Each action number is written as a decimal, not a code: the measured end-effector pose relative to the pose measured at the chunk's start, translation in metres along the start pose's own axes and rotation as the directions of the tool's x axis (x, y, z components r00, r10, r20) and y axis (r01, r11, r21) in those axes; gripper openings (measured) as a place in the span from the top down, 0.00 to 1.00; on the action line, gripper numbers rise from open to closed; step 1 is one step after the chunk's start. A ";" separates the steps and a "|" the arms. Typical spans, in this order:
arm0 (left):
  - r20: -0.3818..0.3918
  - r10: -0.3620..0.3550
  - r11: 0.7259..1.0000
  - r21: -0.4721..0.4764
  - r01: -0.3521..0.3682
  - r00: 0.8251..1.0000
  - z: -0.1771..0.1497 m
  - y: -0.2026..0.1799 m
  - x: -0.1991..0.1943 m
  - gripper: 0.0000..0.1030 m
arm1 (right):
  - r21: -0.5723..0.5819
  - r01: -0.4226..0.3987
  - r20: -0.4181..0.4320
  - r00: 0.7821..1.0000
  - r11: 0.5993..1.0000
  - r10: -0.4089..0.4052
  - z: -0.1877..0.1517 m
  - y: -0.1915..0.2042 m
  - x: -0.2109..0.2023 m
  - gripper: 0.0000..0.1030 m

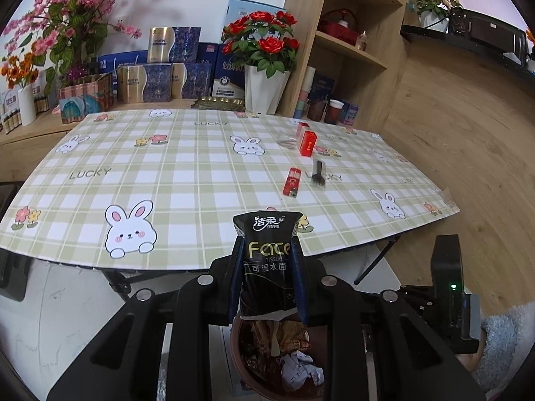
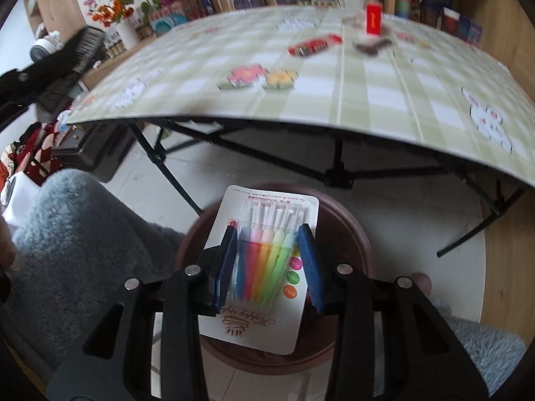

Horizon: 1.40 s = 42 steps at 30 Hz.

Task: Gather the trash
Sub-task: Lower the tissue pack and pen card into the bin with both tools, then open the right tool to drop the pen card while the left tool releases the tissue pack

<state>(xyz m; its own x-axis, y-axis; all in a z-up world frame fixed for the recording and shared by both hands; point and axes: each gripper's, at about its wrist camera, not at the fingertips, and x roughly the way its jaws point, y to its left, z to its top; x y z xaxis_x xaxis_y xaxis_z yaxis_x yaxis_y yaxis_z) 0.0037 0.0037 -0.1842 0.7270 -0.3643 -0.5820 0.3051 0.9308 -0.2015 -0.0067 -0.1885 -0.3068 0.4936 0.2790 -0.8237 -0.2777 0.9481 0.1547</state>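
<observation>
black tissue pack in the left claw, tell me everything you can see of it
The black soft plastic tissue pack bears white Chinese script, gold "Face" lettering and "TISSUE". It stands upright, pinched at both sides by the left claw, whose blue pads dent it. It hangs directly above the brown round bin of crumpled trash.

Both wrist views near table (image 1: 200,167) edge, facing across, sharing bin (image 2: 351,234)

The tissue pack (image 1: 267,267) sits between the left gripper (image 1: 267,257) fingers, above the bin (image 1: 240,361). On the table (image 1: 187,180), at one o'clock, the lighter (image 1: 292,181) lies before the box (image 1: 307,143).
</observation>
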 end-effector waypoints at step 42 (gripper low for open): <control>-0.106 -0.057 0.997 0.046 0.062 0.993 -0.027 -0.013 0.024 0.72 | 0.071 0.243 0.365 0.896 0.967 -0.252 0.015 -0.053 -0.074 0.06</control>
<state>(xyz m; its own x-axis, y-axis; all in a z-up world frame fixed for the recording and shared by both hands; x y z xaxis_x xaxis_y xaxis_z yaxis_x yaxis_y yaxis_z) 0.0004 -0.0163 -0.2167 0.6395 -0.4111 -0.6497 0.3772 0.9041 -0.2008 -0.0160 -0.2575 -0.2458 0.8134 0.0671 -0.5779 -0.0905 0.9958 -0.0116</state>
